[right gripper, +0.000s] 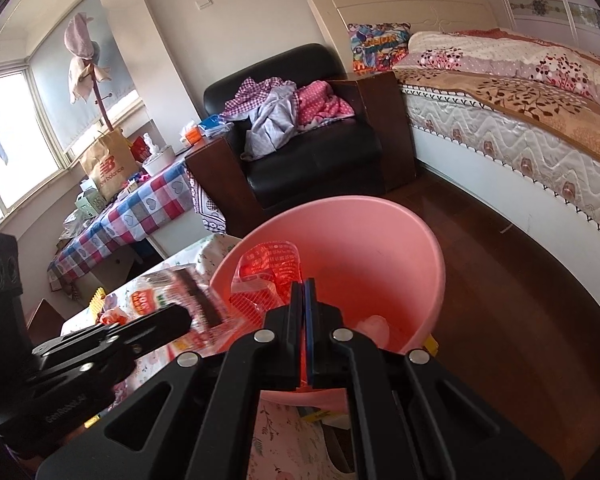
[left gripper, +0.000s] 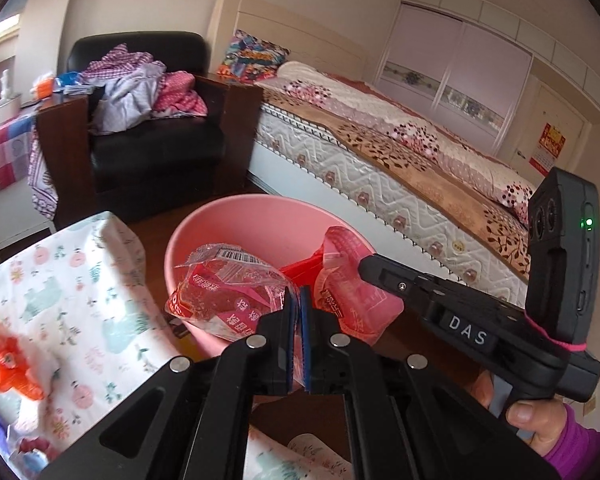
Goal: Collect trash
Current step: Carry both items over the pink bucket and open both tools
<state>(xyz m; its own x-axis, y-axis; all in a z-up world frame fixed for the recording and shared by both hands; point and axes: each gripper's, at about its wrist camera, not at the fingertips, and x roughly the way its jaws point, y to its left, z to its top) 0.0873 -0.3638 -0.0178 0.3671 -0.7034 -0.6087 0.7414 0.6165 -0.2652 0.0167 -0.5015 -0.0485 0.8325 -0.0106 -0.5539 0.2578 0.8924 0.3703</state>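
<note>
A pink plastic bin (left gripper: 268, 224) stands on the floor beside a table with a floral cloth (left gripper: 80, 300). My left gripper (left gripper: 299, 294) is shut on a crumpled clear wrapper with red print (left gripper: 220, 288), held over the bin's near rim. My right gripper (left gripper: 366, 266) comes in from the right, shut on a red wrapper (left gripper: 348, 280) that hangs over the bin's mouth. In the right wrist view the right gripper (right gripper: 304, 286) pinches the red wrapper (right gripper: 274, 268) above the bin (right gripper: 380, 248). To its left, the left gripper (right gripper: 182, 320) holds the clear wrapper (right gripper: 168, 292).
A bed (left gripper: 380, 160) runs along the right, with dark wood floor (right gripper: 500, 280) between it and the bin. A black armchair (left gripper: 152, 148) piled with clothes stands behind the bin. An orange item (left gripper: 12, 364) lies on the floral cloth. A checked-cloth table (right gripper: 140, 208) stands by the window.
</note>
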